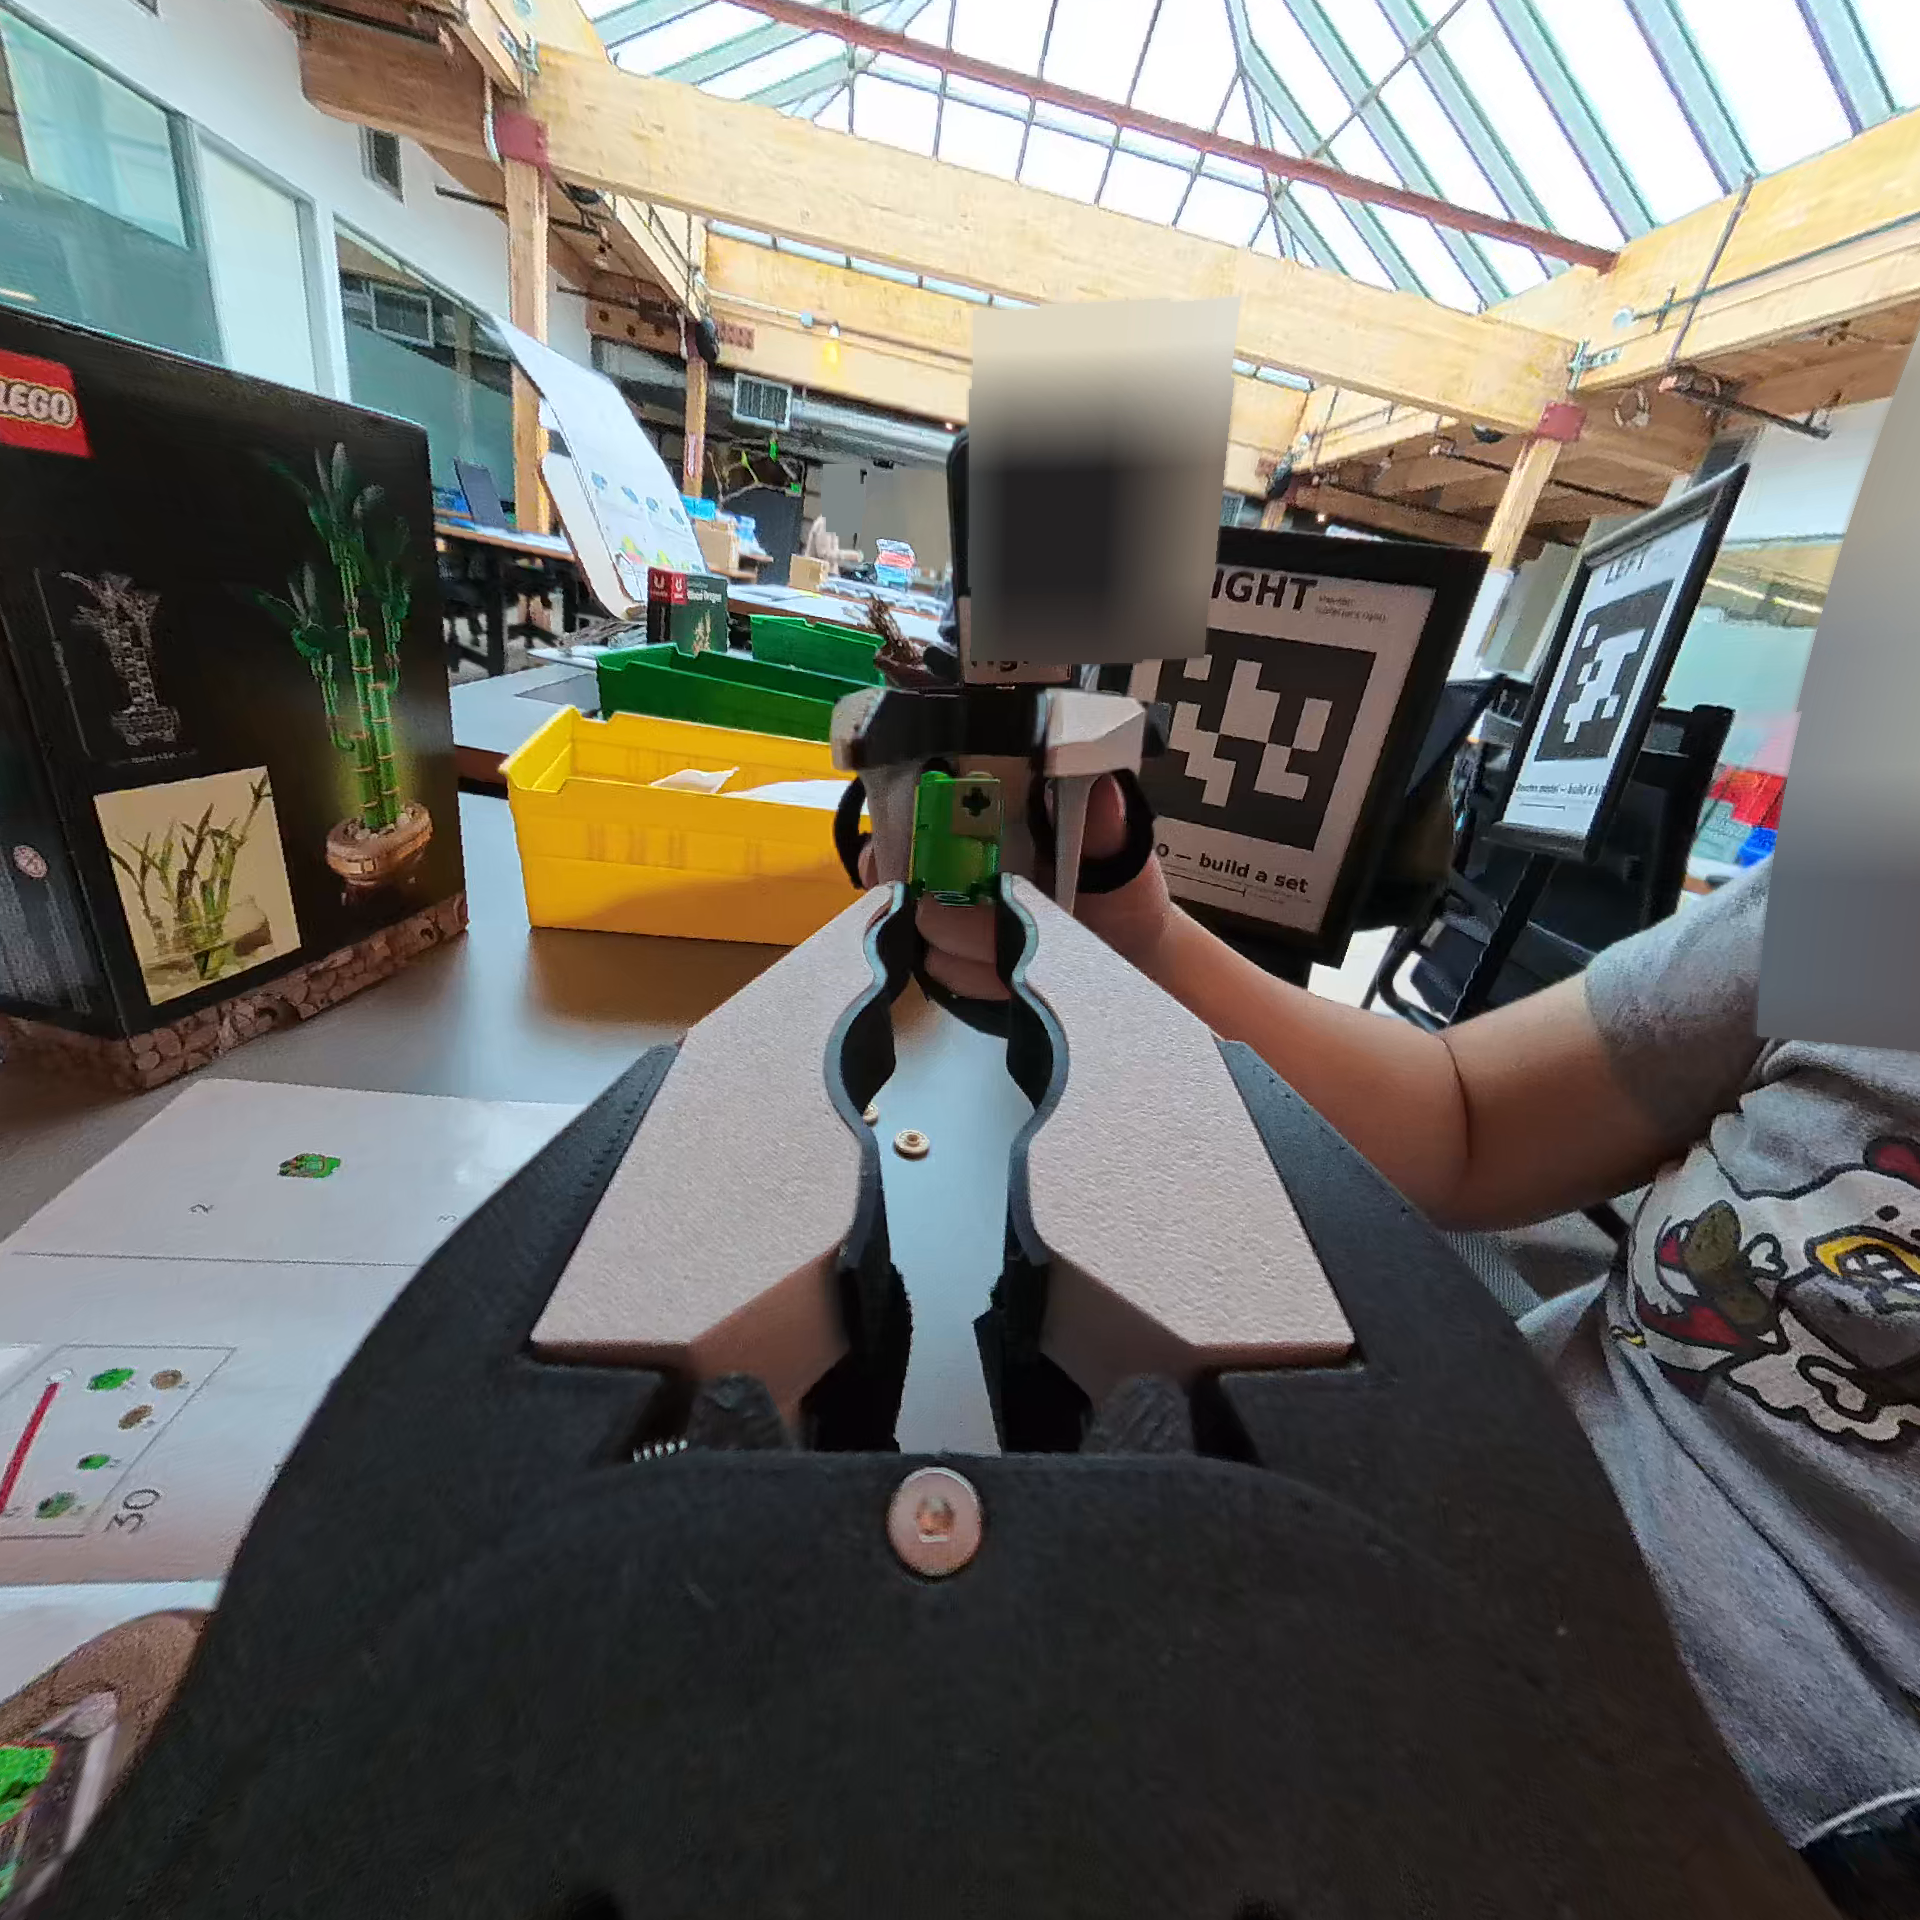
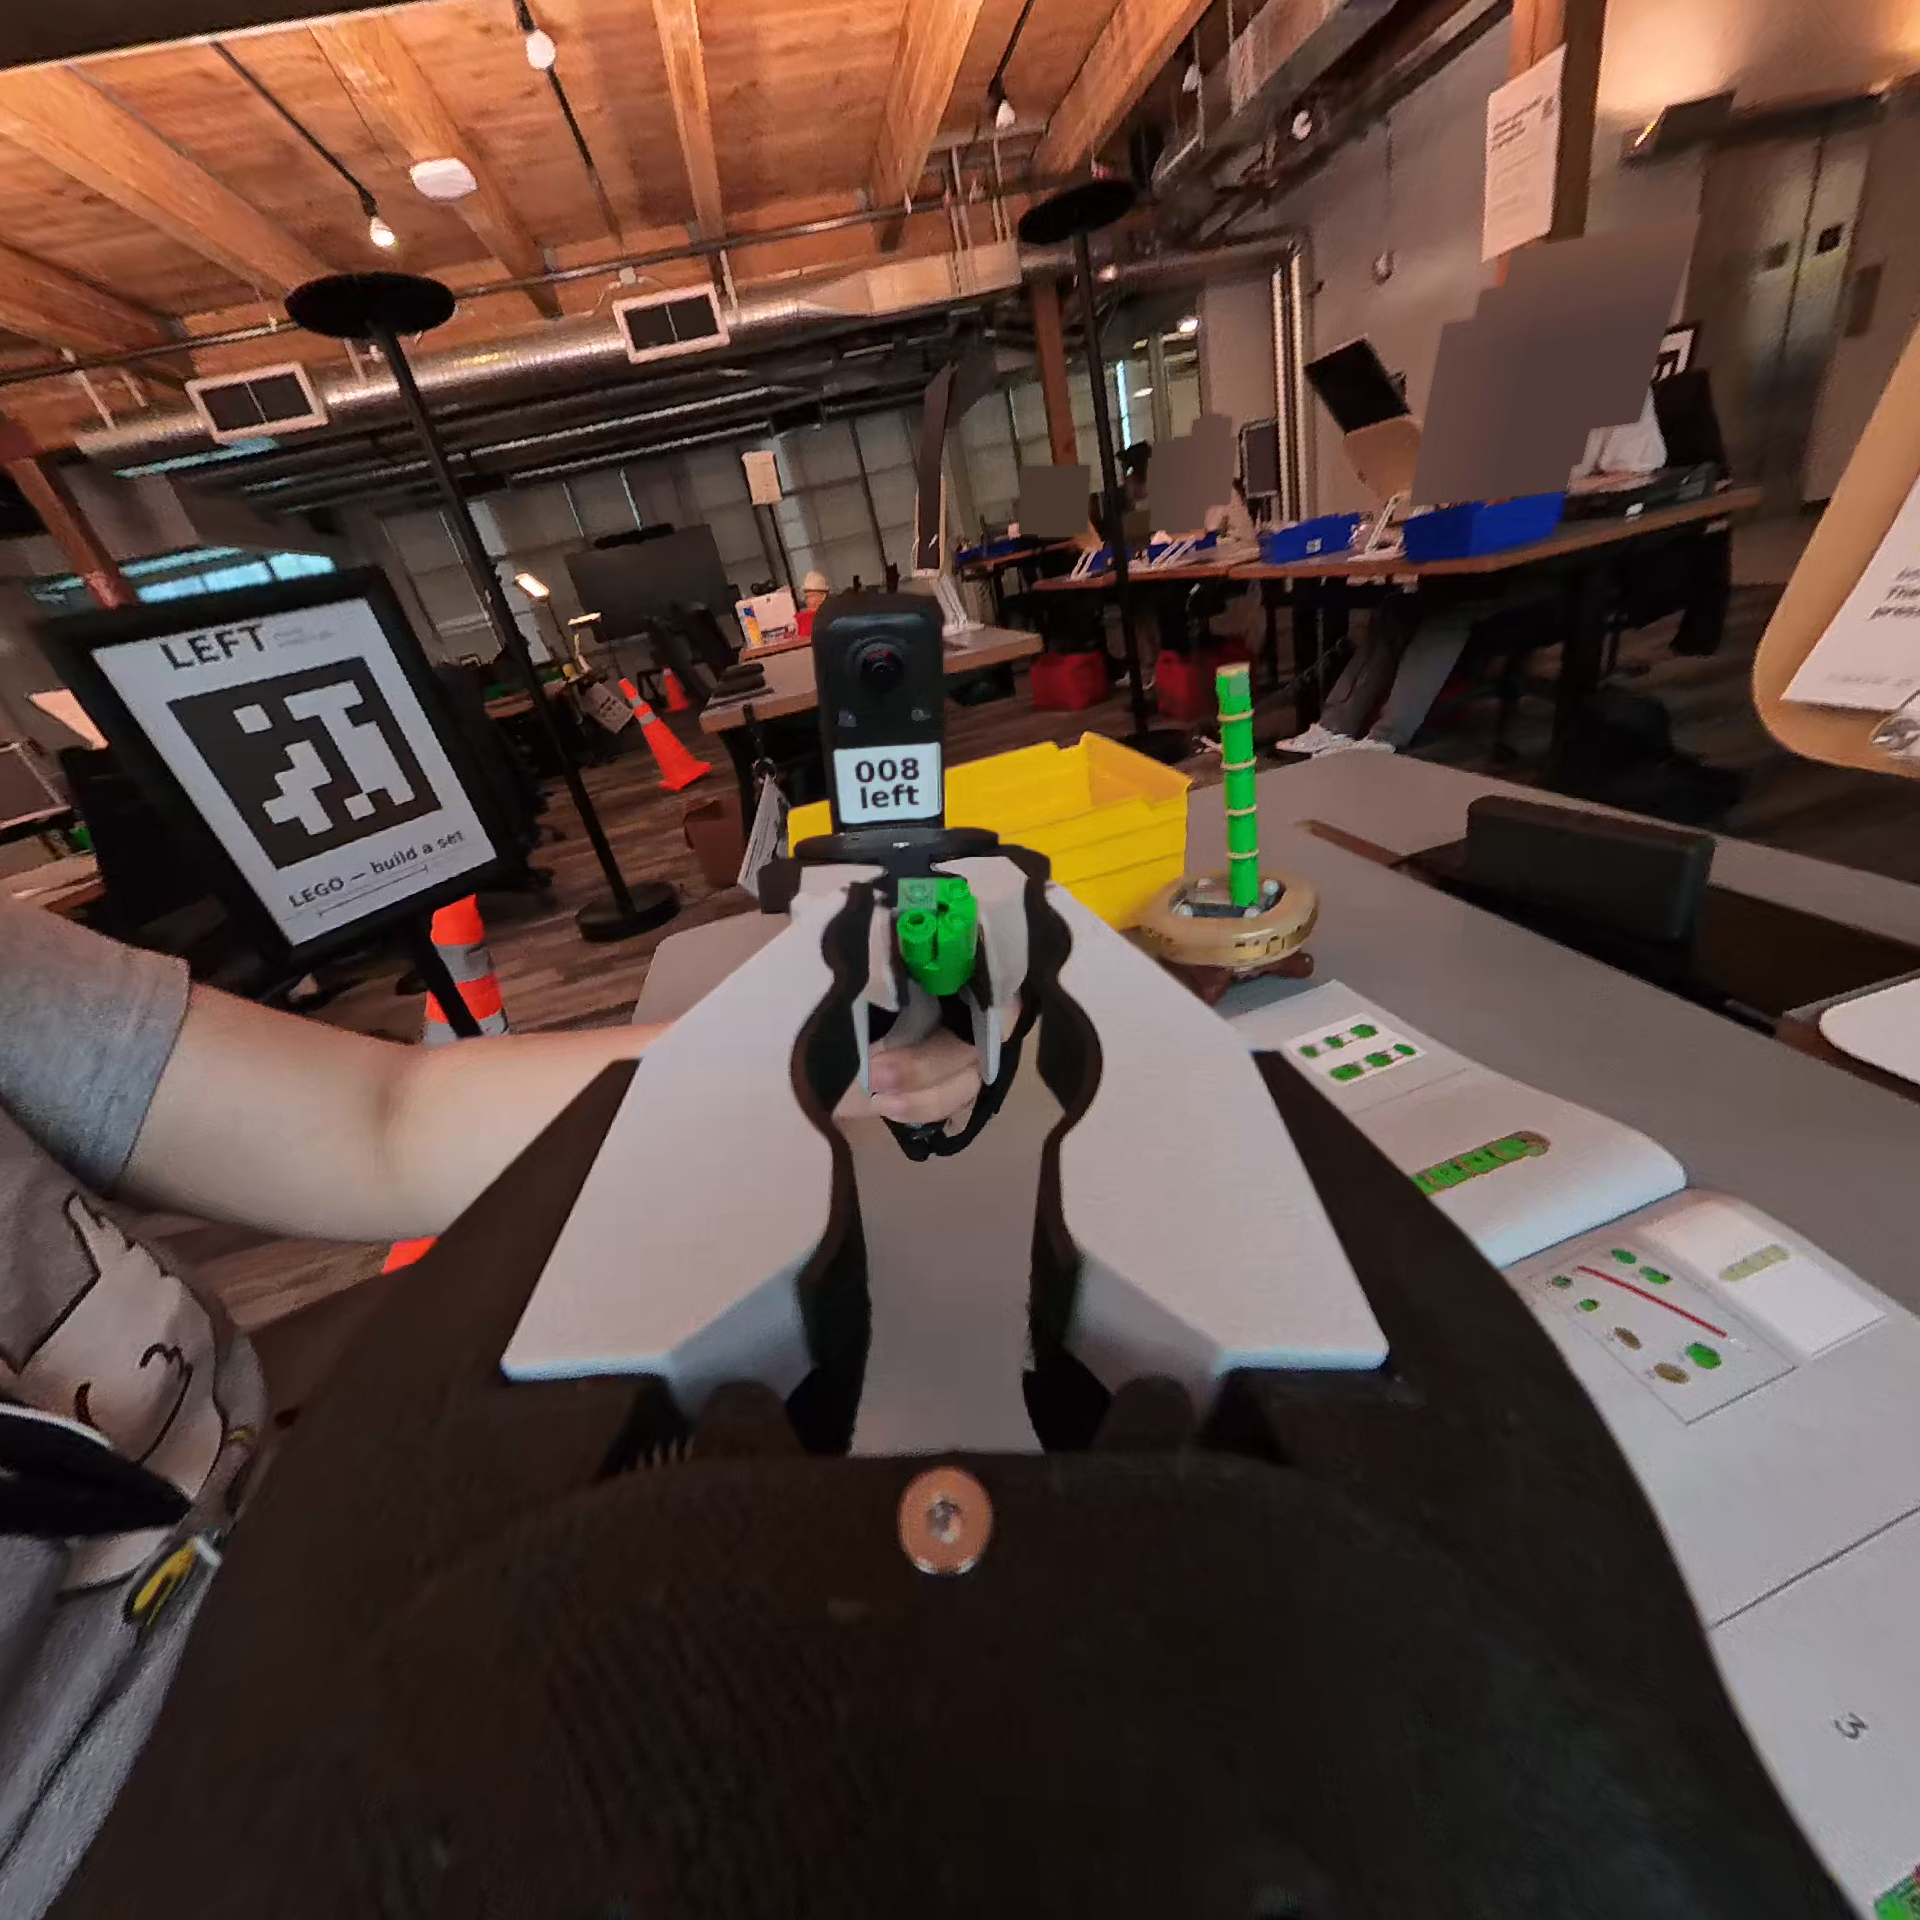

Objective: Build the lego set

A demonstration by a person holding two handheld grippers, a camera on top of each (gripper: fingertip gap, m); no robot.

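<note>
— What have the left tongs (image 1: 954, 902) got?
— They're pinched on a green lego piece (image 1: 951, 840), held above the table (image 1: 499, 997). The right tongs (image 2: 940, 966) grip its other end.

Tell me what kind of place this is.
Probably a shared workshop or maker space. Rows of work tables with blue parts bins, exposed timber beams under a skylight, and a printed marker board on a stand.
</note>
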